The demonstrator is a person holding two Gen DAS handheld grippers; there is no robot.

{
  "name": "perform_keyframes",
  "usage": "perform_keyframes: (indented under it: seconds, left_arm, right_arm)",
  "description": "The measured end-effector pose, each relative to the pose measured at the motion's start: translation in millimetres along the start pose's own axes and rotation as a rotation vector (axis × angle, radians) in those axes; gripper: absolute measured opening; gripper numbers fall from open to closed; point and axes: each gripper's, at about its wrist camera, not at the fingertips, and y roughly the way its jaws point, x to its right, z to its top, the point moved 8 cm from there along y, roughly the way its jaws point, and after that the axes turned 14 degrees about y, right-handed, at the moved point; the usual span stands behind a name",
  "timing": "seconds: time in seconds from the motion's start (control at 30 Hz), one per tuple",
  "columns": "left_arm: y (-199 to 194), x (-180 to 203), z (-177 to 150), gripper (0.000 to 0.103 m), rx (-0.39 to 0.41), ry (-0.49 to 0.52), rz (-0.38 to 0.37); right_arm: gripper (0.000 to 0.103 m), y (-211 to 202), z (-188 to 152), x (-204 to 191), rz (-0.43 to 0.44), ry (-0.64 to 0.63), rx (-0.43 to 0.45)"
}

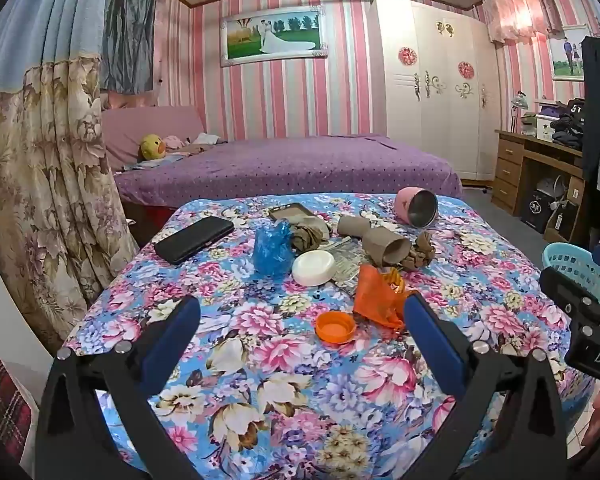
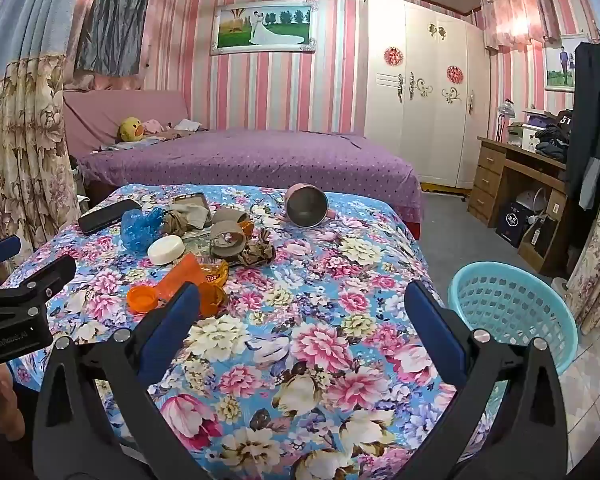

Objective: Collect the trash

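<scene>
On the floral table (image 1: 284, 360): two cardboard tubes (image 1: 384, 246), one orange cap (image 1: 335, 326).

In the left wrist view the teal basket (image 1: 580, 276) shows only part of its rim at the right edge, behind the right hand-held gripper (image 1: 580, 320). The printed paper (image 1: 346, 266) lies mostly under the white lid (image 1: 314, 267) and cardboard tube (image 1: 386, 250); its print is too small to read.

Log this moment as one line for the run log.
left gripper: open, empty | right gripper: open, empty | trash on table | basket: empty
</scene>
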Motion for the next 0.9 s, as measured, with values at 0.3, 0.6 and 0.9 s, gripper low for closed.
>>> perform_keyframes:
  seconds: [0.3,0.6,0.9]
  left_arm:
    - [-0.3,-0.2,0.2,0.099,0.004,-0.002,0.004]
    - [1.2,-0.4,-1.4,0.099,0.003,-0.005,0.011]
    - [0.2,-4.1,-1.5,0.099,0.009,-0.011,0.012]
  right_arm:
    - [0.099,-0.3,-0.1,-1.1,-0.004,-0.009,0.007]
    - [0.099,-0.7,0.2,0.1,-0.006,-0.014,0.013]
    - [0.099,-0.9,0.4,-3.5,-0.01,-0.013,0.01]
